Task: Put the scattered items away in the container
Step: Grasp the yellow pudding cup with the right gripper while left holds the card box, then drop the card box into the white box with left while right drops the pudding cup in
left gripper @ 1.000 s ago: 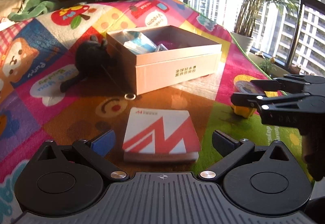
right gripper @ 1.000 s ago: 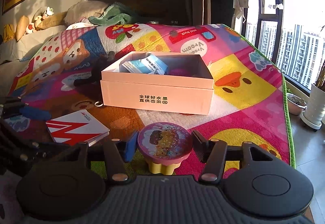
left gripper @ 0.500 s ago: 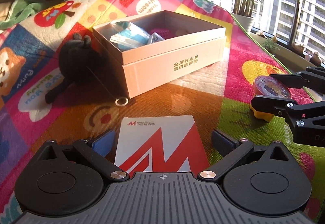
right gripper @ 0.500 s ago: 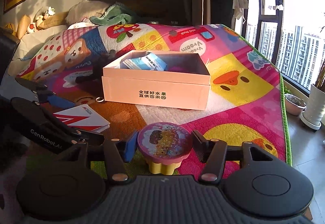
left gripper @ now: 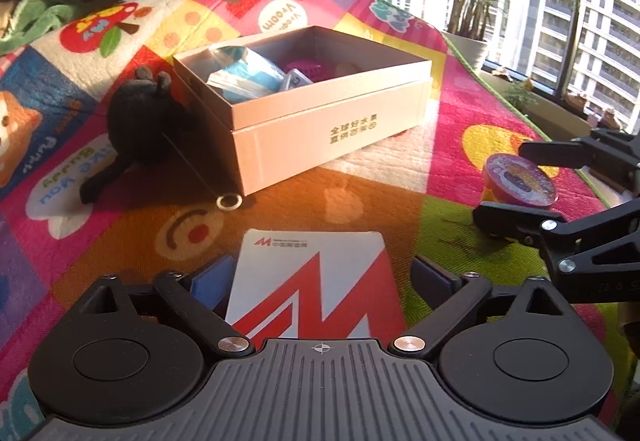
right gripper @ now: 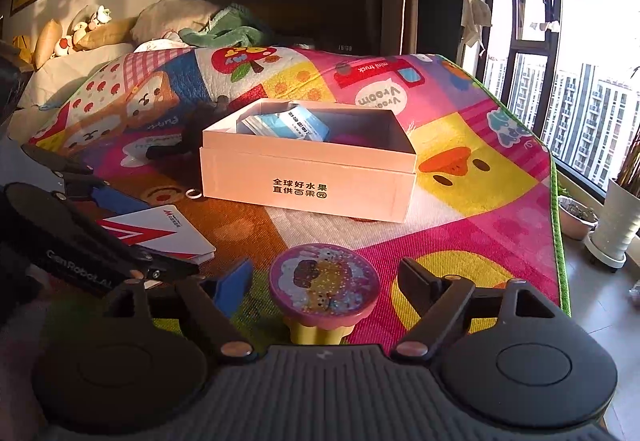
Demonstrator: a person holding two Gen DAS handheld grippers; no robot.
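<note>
An open pink box (left gripper: pixel 328 137) stands on the colourful mat and holds blue packets (left gripper: pixel 244 75) and a purple item; it also shows in the right wrist view (right gripper: pixel 308 181). My left gripper (left gripper: pixel 320 277) is open, its fingers on either side of a white and red booklet (left gripper: pixel 312 281) lying on the mat. My right gripper (right gripper: pixel 326 281) is open around a round purple-lidded yellow pot (right gripper: pixel 322 283), not touching it. The pot (left gripper: pixel 520 181) and the booklet (right gripper: pixel 160 231) each show in the other view.
A black plush toy (left gripper: pixel 136 129) lies left of the box. A small metal ring (left gripper: pixel 229 202) lies by the box's front corner. The mat's green edge (right gripper: pixel 558 241) drops to the floor at right, with plant pots (right gripper: pixel 616 225) by the window.
My left gripper has moved forward and lower, so the booklet now sits between its fingers. My right gripper has stayed around the pot.
</note>
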